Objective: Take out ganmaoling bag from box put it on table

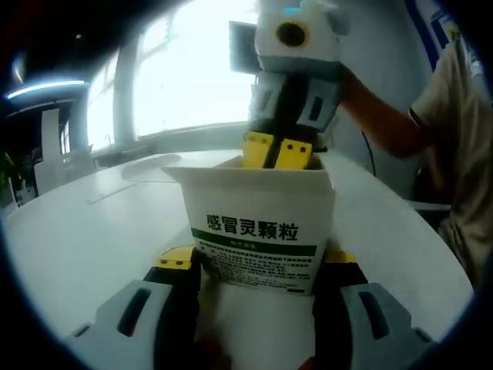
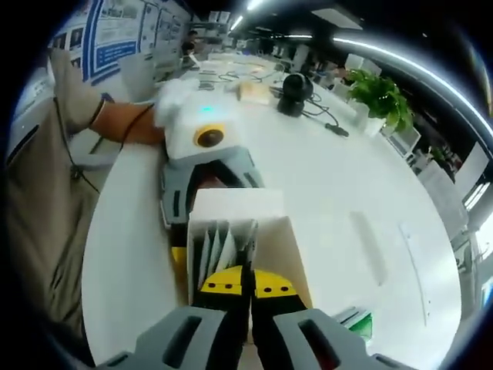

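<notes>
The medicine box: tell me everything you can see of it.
The box is white cardboard with a green band and dark Chinese lettering on its face. It stands upright on the white table, top flap open, sachets upright inside. The left gripper clamps its sides; the right gripper, fingers together, reaches into the opening.

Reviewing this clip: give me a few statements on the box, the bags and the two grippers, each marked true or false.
1. The left gripper clamps the white box by its sides. True.
2. The box lies flat with its flap shut. False: it stands open on the white table.
3. The right gripper has its yellow tips together at the box's open top. True.
4. The box is empty. False: several bags stand inside.
</notes>
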Demonstrator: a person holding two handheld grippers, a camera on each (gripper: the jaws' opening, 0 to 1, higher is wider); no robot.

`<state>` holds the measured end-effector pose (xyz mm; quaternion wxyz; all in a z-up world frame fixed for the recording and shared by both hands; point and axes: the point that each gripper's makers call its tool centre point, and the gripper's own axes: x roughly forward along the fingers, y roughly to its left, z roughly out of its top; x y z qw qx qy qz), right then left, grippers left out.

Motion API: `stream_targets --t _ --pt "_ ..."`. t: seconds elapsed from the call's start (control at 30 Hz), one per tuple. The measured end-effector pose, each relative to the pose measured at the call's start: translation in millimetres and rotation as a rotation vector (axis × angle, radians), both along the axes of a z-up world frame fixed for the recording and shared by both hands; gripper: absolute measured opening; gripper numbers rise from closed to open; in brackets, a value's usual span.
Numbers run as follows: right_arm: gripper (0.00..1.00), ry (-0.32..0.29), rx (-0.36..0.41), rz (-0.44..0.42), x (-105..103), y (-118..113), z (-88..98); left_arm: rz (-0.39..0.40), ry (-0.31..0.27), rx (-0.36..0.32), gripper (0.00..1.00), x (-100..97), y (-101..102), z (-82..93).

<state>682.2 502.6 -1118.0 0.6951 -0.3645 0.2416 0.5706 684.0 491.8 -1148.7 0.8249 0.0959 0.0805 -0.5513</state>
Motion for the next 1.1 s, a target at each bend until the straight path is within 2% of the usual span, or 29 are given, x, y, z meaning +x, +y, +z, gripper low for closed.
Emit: stream_targets --t 0.2,0.53,1.1 --pt "0.0 0.008 0.028 -0.03 1.5 -0.3 6.3 0.0 0.0 0.0 0.49 0.0 -0.1 0.0" --pt "0.0 -0.065 0.089 -0.05 -0.2 -1.7 34.2 0.0 0.0 -0.001 0.49 0.0 -0.1 0.1" --pt "0.0 -0.097 0.216 -0.122 -1.0 -10.7 64.2 0.0 0.0 0.0 0.49 0.3 -0.2 0.0"
